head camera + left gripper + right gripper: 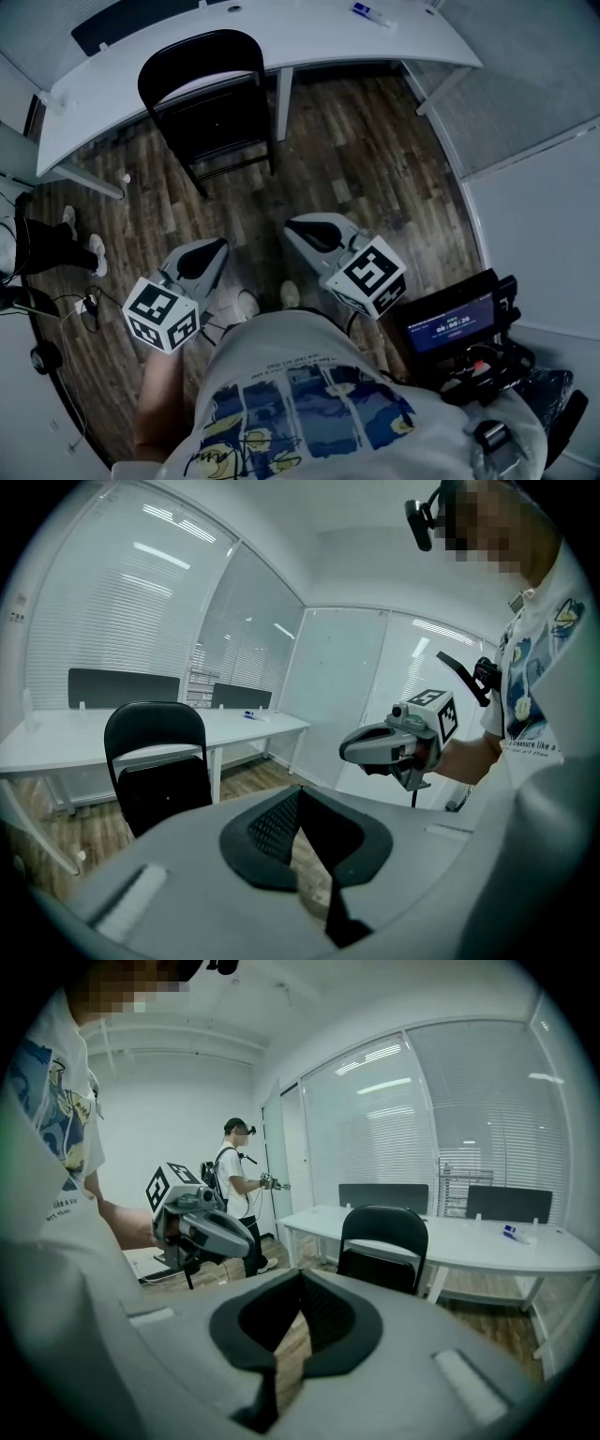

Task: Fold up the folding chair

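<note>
The black folding chair (211, 98) stands unfolded on the wood floor, its back toward me and its seat pushed under the white desk (281, 37). It also shows in the left gripper view as the chair (159, 766) and in the right gripper view as the chair (382, 1241). My left gripper (219, 246) and right gripper (292, 228) hover side by side well short of the chair, both shut with nothing in them. From their own cameras the left gripper (300, 794) and right gripper (301, 1277) show closed jaws. Each camera also sees the other: right gripper (361, 747), left gripper (225, 1232).
Another person (239, 1194) stands off to the left, with legs and shoes (56, 246) visible beside cables on the floor. A small screen on a stand (455, 323) sits close at my right. A small blue item (373, 13) lies on the desk. Glass walls enclose the room.
</note>
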Demonstrator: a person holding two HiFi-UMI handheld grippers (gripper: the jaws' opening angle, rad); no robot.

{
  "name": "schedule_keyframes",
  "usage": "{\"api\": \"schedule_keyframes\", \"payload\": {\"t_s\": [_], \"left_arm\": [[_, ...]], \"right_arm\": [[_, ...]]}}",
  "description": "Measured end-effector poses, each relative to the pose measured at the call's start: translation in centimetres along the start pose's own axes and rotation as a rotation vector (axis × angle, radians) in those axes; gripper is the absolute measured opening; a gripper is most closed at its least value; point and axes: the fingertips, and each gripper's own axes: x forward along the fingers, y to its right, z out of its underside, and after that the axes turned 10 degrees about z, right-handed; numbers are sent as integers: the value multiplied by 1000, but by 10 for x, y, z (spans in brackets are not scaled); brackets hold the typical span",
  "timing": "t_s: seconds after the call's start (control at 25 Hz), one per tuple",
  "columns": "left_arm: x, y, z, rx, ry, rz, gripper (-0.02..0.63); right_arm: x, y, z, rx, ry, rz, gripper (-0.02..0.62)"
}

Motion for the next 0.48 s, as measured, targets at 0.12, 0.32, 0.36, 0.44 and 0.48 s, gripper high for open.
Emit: {"api": "schedule_keyframes", "payload": {"t_s": [0.12, 0.32, 0.36, 0.44, 0.48], "left_arm": [[-4, 0, 1, -4, 0, -2, 2], [-4, 1, 5, -4, -5, -10, 2], [-4, 1, 5, -4, -6, -10, 2], [-6, 0, 4, -5, -7, -9, 2], [-8, -1, 3, -6, -7, -8, 2]], "right_arm": [[1, -3, -2, -5, -5, -5, 2], [2, -5, 1, -11, 0, -16, 2], [2, -6, 1, -12, 1, -17, 2], [3, -7, -2, -14, 0, -18, 2], [4, -8, -4, -15, -1, -18, 2]]}}
